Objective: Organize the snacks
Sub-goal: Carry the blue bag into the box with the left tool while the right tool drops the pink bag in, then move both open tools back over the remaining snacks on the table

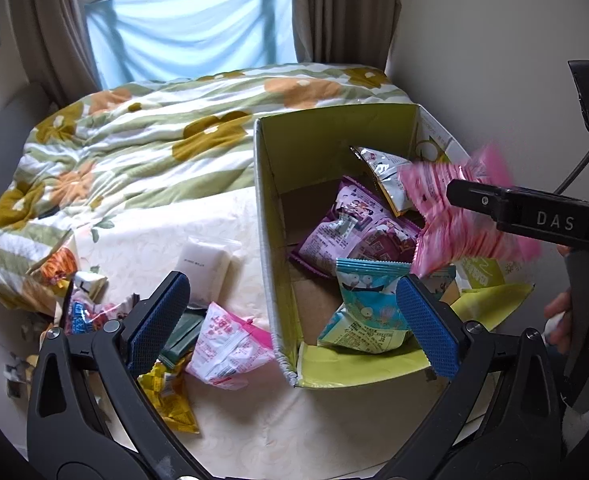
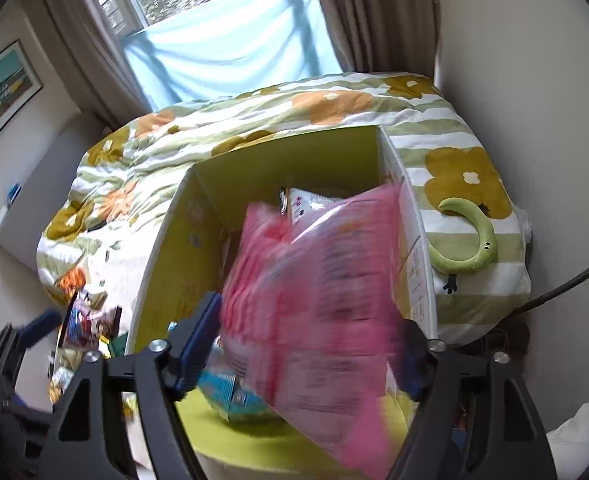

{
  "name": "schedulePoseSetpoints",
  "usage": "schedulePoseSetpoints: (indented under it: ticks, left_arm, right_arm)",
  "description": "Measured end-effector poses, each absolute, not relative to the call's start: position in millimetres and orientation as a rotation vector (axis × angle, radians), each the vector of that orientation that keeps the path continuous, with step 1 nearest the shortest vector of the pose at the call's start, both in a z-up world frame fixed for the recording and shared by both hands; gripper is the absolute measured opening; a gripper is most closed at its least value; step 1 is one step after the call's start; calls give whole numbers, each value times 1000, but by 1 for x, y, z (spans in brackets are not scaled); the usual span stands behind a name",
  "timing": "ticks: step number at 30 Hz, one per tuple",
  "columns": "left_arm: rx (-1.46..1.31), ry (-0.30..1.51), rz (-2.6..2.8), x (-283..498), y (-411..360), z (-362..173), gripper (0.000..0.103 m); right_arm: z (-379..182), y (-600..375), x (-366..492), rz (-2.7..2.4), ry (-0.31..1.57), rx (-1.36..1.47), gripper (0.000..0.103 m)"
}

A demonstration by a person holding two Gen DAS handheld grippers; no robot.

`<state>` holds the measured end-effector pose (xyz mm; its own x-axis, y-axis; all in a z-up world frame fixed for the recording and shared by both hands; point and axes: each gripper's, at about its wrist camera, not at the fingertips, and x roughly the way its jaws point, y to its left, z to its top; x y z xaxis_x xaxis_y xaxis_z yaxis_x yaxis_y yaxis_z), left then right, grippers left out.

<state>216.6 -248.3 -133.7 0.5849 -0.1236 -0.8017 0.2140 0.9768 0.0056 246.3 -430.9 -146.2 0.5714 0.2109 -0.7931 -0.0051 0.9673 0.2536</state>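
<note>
A cardboard box (image 1: 334,148) with a green lining stands open on the bed. It holds a purple packet (image 1: 346,232), a teal packet (image 1: 366,304) and a silver packet (image 1: 386,176). A blurred pink packet (image 2: 314,300) hangs between the spread jaws of my right gripper (image 2: 310,328) above the box; neither pad visibly presses on it. The left wrist view shows this pink packet (image 1: 454,216) beside one of the right gripper's fingers (image 1: 478,196). My left gripper (image 1: 292,280) is open and empty over the box's near left corner. Loose snacks lie left of the box, among them a pink-white packet (image 1: 230,348).
A floral quilt (image 1: 134,140) is bunched behind the box. A white pouch (image 1: 202,268), a yellow packet (image 1: 170,400) and an orange packet (image 1: 54,268) lie on the sheet. A green curved cushion (image 2: 474,240) rests right of the box, by the wall. A hand (image 1: 562,320) holds the right gripper.
</note>
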Motion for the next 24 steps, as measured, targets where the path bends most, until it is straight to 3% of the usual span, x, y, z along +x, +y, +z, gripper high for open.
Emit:
schedulePoseSetpoints:
  ticks: [3, 12, 24]
  left_arm:
    - [109, 929, -194, 216, -246, -134, 102]
    - [86, 920, -214, 213, -241, -132, 102]
    - [102, 805, -209, 179, -207, -80, 102]
  right_arm:
    - [-148, -431, 241, 118, 928, 230, 102]
    - [-143, -426, 227, 101, 923, 174, 102]
    - [-79, -405, 177, 63, 802, 138, 102]
